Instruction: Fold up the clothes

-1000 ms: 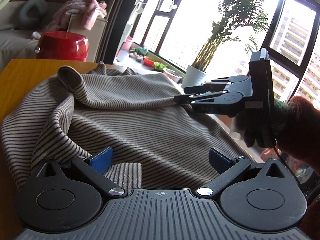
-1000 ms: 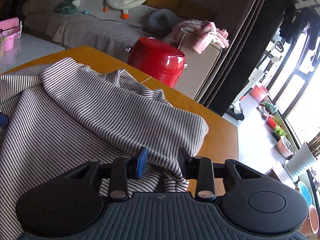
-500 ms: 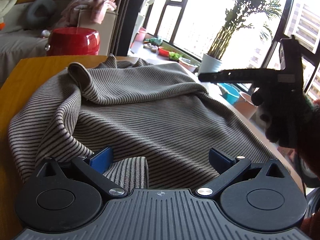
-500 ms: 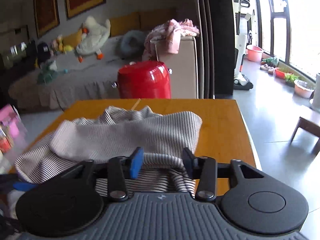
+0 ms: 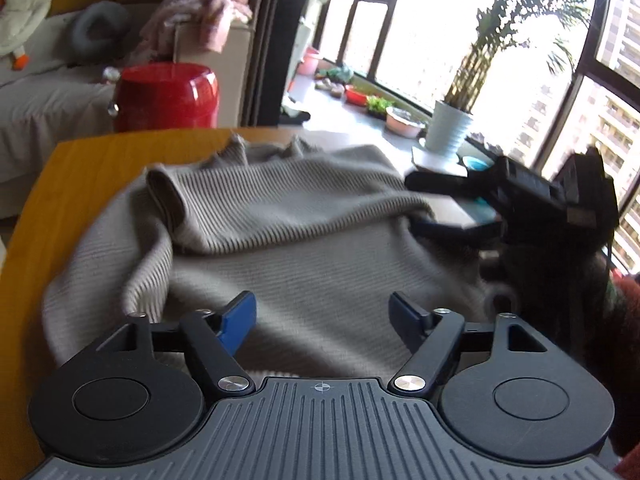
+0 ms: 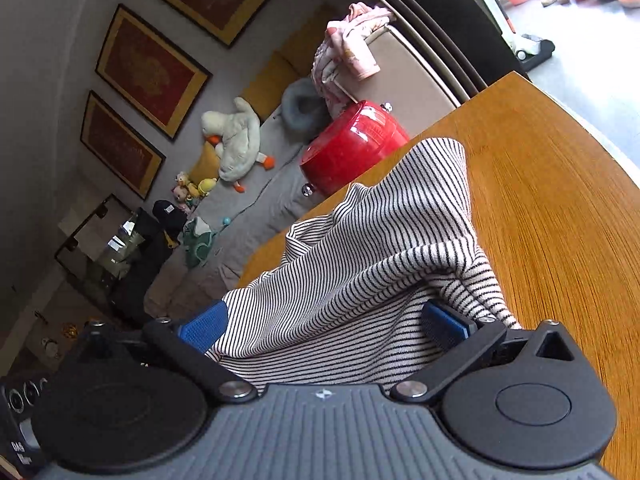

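A beige sweater with thin dark stripes (image 5: 304,248) lies crumpled on the wooden table (image 5: 80,168), one fold rolled up at its left. My left gripper (image 5: 322,320) hovers over the near part of it. Its jaws are closing, with cloth beneath and between the blue pads (image 5: 238,322), which do not press on it. My right gripper (image 5: 412,202) stands at the sweater's right edge, rolled so one finger is above the other. In the right wrist view its jaws (image 6: 324,324) are opening wide, and striped cloth (image 6: 380,240) bunches loosely between them.
A red round pot (image 5: 166,96) stands beyond the table's far edge, before a grey sofa with a plush duck (image 6: 234,136). A white potted plant (image 5: 448,132) and bowls sit by the window at the right. Bare table (image 6: 560,200) runs along the sweater's right side.
The right gripper let go of the fold it pinched, rolled onto its side and spread wide at the sweater's right edge. The left gripper rose a little and its fingers narrowed.
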